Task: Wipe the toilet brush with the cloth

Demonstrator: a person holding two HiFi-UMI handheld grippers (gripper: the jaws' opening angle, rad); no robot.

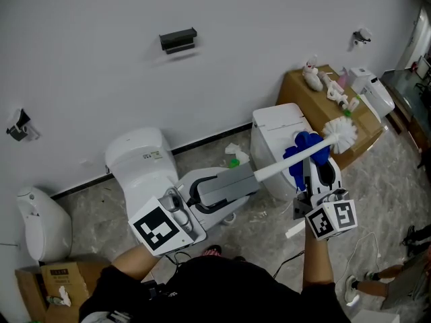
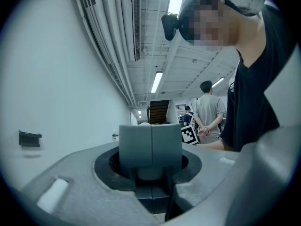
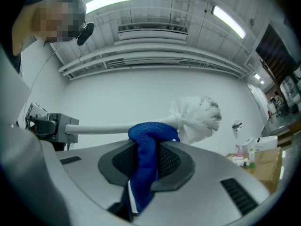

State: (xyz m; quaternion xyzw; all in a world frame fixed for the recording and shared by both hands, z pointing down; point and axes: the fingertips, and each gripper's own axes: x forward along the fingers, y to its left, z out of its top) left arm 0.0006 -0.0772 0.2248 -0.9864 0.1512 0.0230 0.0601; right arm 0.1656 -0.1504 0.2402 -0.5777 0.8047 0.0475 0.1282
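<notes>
The toilet brush is held level in mid-air. Its white bristle head (image 1: 341, 133) (image 3: 200, 119) points right, and its white handle (image 1: 286, 160) (image 3: 101, 128) runs back to my left gripper (image 1: 249, 177) (image 2: 150, 147), which is shut on the handle's end. The blue cloth (image 1: 304, 147) (image 3: 148, 140) is draped over the handle just behind the bristles. My right gripper (image 1: 311, 160) (image 3: 146, 149) comes up from below and is shut on the cloth. In the left gripper view the brush is hidden behind the closed jaw tips.
A white toilet (image 1: 138, 160) stands against the wall at left. A white cabinet (image 1: 279, 123) sits behind the brush, with a cardboard box (image 1: 316, 99) carrying bottles beside it. A green-and-white item (image 1: 234, 157) lies on the floor. People (image 2: 209, 112) stand farther off.
</notes>
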